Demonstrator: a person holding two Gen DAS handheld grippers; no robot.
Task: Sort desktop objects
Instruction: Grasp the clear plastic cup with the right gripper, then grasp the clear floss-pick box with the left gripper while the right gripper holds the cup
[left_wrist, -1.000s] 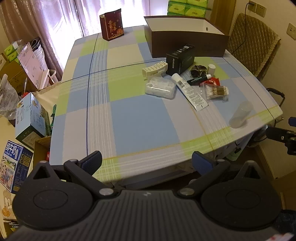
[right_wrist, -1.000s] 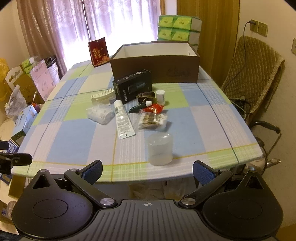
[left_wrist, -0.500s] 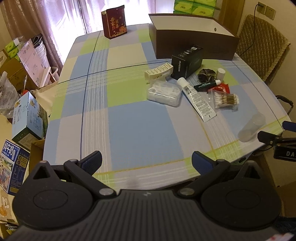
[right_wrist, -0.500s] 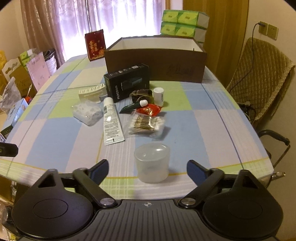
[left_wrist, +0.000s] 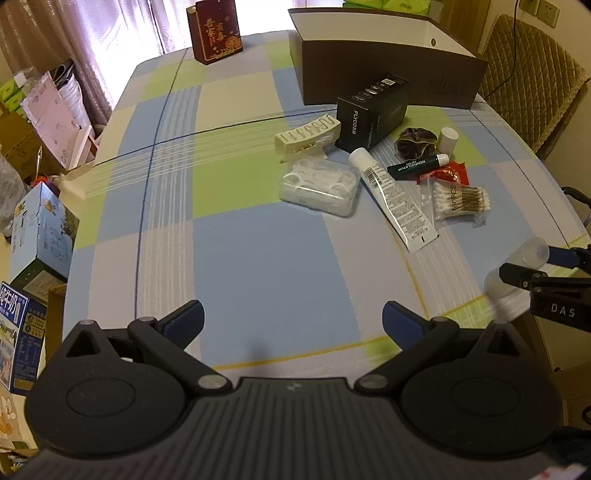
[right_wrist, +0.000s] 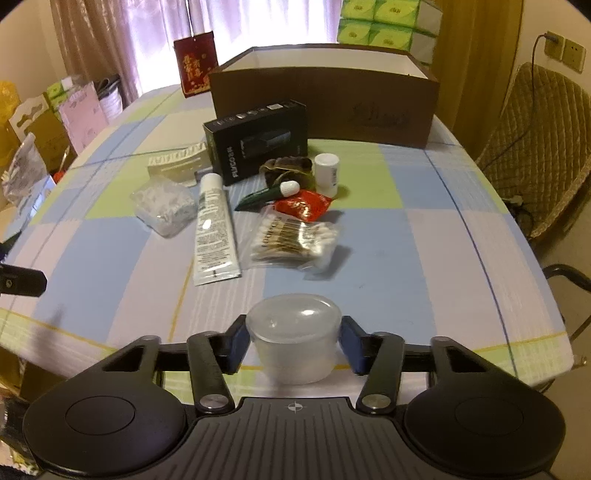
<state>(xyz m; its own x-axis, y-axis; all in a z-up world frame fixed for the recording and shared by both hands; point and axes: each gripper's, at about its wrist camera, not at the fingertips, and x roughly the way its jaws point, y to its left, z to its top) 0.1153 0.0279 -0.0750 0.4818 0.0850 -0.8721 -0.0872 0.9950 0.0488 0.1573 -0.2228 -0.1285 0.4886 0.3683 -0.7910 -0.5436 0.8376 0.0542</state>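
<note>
Right gripper (right_wrist: 293, 349): fingers flank the translucent plastic cup (right_wrist: 293, 338) at the table's (right_wrist: 443, 236) near edge, pads at its sides; firm contact cannot be told. Left gripper (left_wrist: 293, 319): fingers spread wide, holding nothing, over the near edge. Brown box (right_wrist: 325, 107) stands at the far edge.

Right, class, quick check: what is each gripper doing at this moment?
Left gripper: open, holding nothing, over the table.
Right gripper: jaws closed in on the plastic cup; firm grip cannot be told.
</note>
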